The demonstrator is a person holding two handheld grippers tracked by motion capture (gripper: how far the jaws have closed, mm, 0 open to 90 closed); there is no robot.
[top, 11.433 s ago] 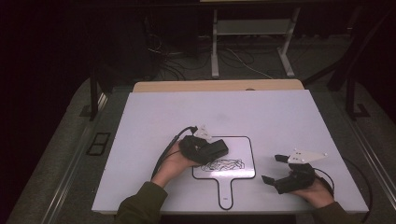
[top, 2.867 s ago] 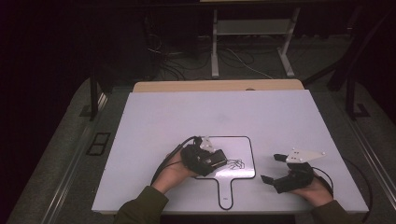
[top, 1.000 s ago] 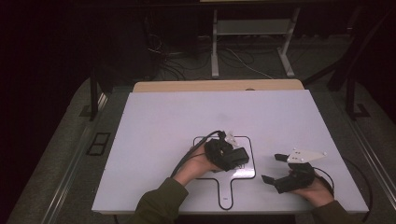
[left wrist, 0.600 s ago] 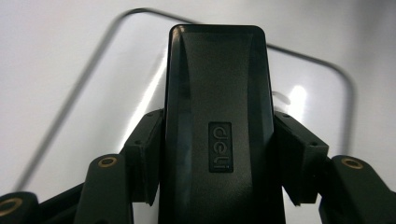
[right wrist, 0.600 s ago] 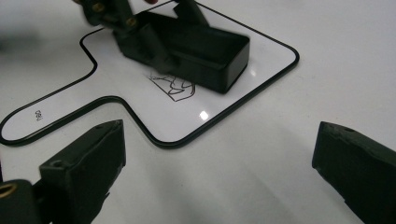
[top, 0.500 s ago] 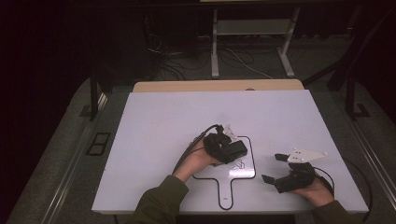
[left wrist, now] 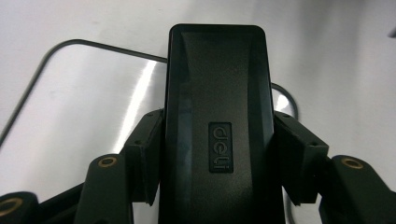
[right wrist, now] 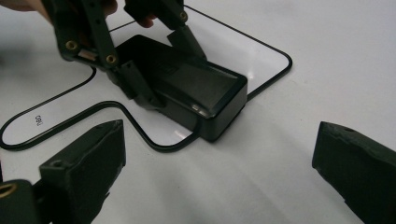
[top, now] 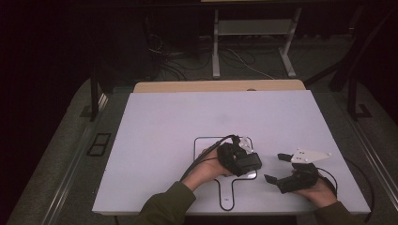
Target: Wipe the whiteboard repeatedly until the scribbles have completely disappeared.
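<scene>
Left gripper (left wrist: 217,154): both black jaws pressed against the long sides of a black rectangular plastic box embossed "deli" (left wrist: 218,116), pinching it about halfway along its length. In the right gripper view the same box (right wrist: 187,86) sits with its base on a flat white paddle-shaped board with a thin black outline (right wrist: 261,60), near the board's lower right corner, one end reaching over the outline. Cannot tell whether the box is lifted clear or resting fully on the board.

High view: left gripper (top: 239,159) and box over the right part of the board (top: 206,143), which lies on the white rectangular table top (top: 164,122).

Right gripper (top: 277,168): jaws spread wide, nothing between them, held by the hand just beside the board's right edge, low over the table, jaws aimed toward the box
</scene>
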